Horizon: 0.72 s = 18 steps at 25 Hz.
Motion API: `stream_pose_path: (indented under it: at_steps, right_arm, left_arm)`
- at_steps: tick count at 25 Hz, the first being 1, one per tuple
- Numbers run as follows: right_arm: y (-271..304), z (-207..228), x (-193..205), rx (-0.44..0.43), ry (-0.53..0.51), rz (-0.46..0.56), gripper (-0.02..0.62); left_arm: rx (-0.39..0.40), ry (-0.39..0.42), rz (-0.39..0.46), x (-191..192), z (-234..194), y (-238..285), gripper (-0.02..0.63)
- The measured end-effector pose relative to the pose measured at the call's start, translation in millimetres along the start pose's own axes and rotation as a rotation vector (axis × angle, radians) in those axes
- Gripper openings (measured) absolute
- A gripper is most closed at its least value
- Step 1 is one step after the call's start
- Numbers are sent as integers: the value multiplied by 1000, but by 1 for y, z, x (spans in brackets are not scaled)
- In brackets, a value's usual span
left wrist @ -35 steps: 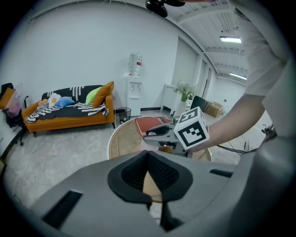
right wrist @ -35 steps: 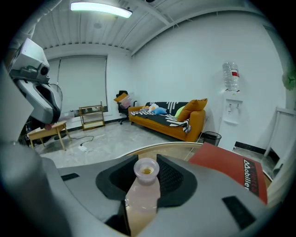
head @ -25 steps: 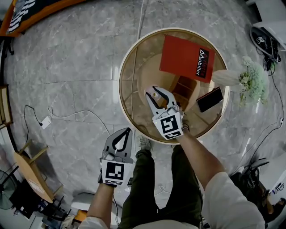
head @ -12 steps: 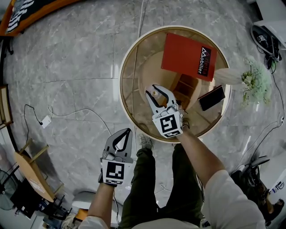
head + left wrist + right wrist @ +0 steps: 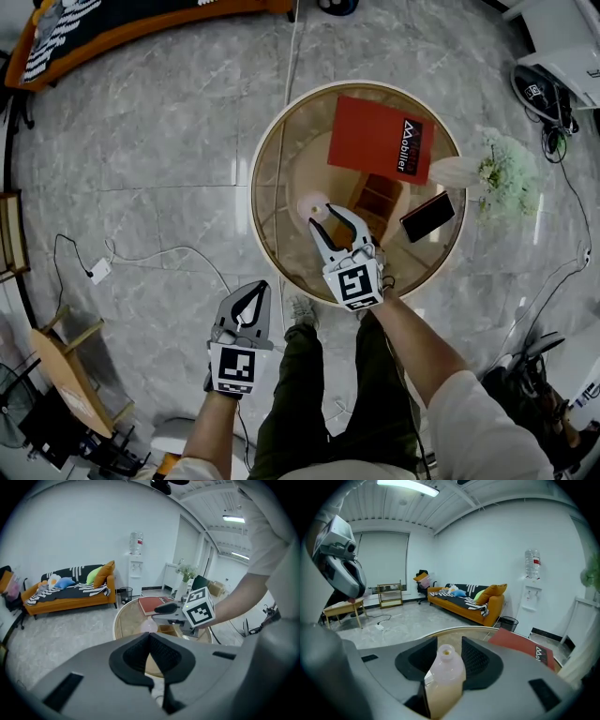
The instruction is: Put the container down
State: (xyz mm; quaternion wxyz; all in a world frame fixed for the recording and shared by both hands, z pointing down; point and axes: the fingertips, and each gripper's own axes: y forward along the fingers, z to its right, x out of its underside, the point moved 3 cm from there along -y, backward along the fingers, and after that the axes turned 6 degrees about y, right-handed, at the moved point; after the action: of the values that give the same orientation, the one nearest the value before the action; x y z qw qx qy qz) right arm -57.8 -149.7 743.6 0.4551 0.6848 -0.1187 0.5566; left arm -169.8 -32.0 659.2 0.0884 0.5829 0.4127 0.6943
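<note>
The container is a pale, cap-less bottle (image 5: 444, 677) holding tan liquid. It stands upright on the round glass table (image 5: 259, 192). My right gripper (image 5: 449, 640) is open. Its jaws have just been opening, and the bottle stands loose between the pads. From above, the bottle (image 5: 310, 207) shows at the tips of the right gripper (image 5: 326, 217). The left gripper view shows the bottle (image 5: 148, 626) under that gripper's fingers (image 5: 165, 608). My left gripper (image 5: 150, 635) is shut on nothing and hangs over the floor beside the table (image 5: 250, 300).
On the table lie a red book (image 5: 380, 141) and a dark phone (image 5: 427, 216). A white vase of flowers (image 5: 497, 173) stands at the right rim. An orange sofa (image 5: 70, 592) lines the far wall. A cable (image 5: 98, 272) and a wooden chair (image 5: 66, 375) are on the floor to the left.
The right jaws have spread and drawn back, so the bottle now sits at their tips instead of deep between them. Both grippers have risen a little.
</note>
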Motion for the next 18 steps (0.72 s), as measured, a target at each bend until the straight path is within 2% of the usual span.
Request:
stream_pose_path:
  at_steps: [5,18]
  right_arm:
    - [-51,7,-26,20,32,6,167]
    - [-185,20,-101,119,48,32,52]
  left_arm:
    - [-19,17,34,-31,0,-18,8]
    - [-31,60,103,-104,24,-80,8]
